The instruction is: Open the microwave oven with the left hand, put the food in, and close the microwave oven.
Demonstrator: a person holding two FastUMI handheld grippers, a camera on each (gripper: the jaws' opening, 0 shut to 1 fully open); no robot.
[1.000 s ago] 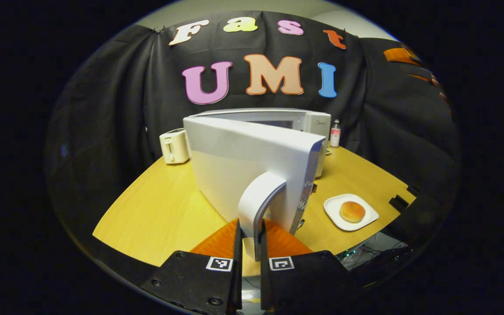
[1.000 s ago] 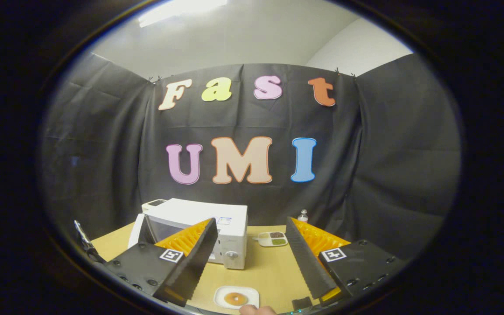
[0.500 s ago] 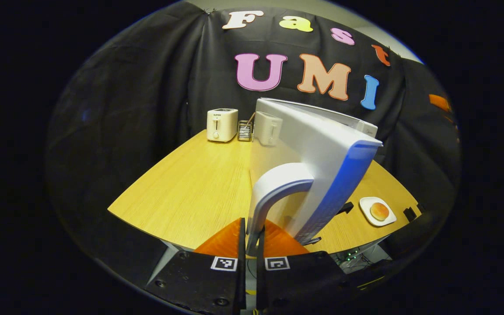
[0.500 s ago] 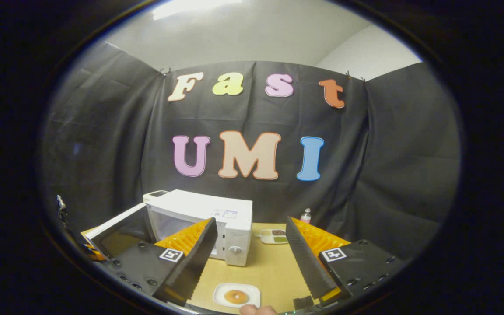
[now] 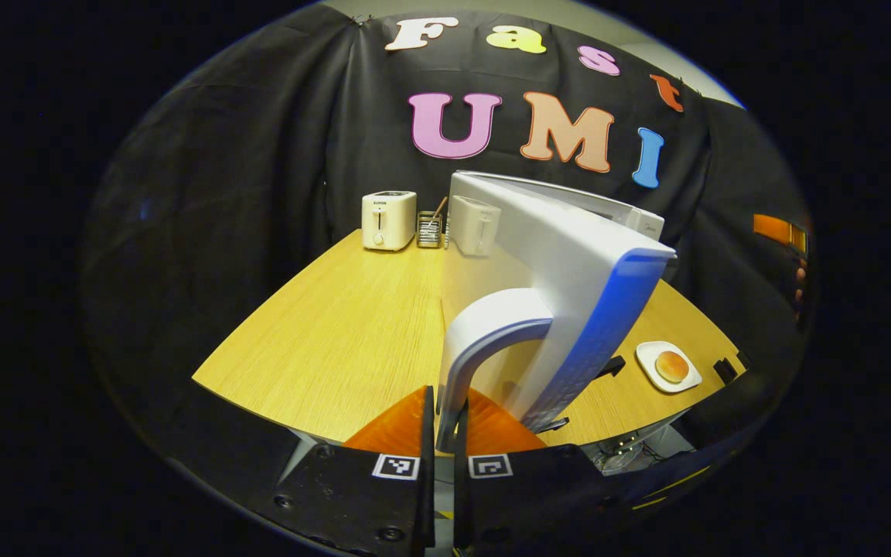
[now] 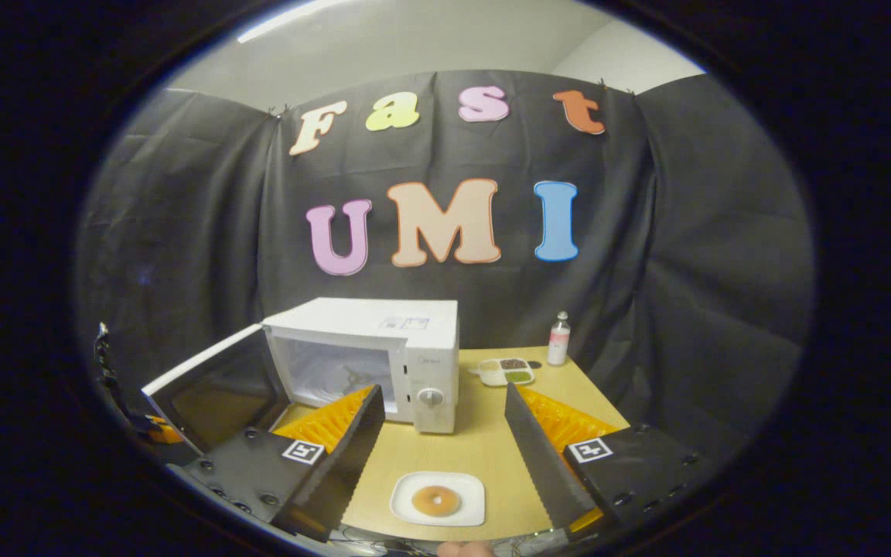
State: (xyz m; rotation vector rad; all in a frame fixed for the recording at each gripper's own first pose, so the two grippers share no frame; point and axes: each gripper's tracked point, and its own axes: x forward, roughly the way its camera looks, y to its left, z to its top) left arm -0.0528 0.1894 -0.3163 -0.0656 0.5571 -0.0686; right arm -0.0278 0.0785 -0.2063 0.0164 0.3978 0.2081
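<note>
We are pinching the door handle (image 5: 484, 333) with our left tool (image 5: 439, 433); our right tool (image 6: 442, 433) is gaping above the bun (image 6: 436, 500). Pulling harder could drag the microwave (image 6: 384, 348) along the desk (image 6: 484, 449).

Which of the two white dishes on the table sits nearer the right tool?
The square plate holding the bun, just ahead of the open right tool; the divided tray lies farther back beside the microwave.

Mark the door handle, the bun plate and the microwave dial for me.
door handle (image 5: 484, 329), left gripper view, on the curved upper bend.
bun plate (image 6: 470, 487), right gripper view, on the bare right rim.
microwave dial (image 6: 431, 398), right gripper view, on the knob's centre.
</note>
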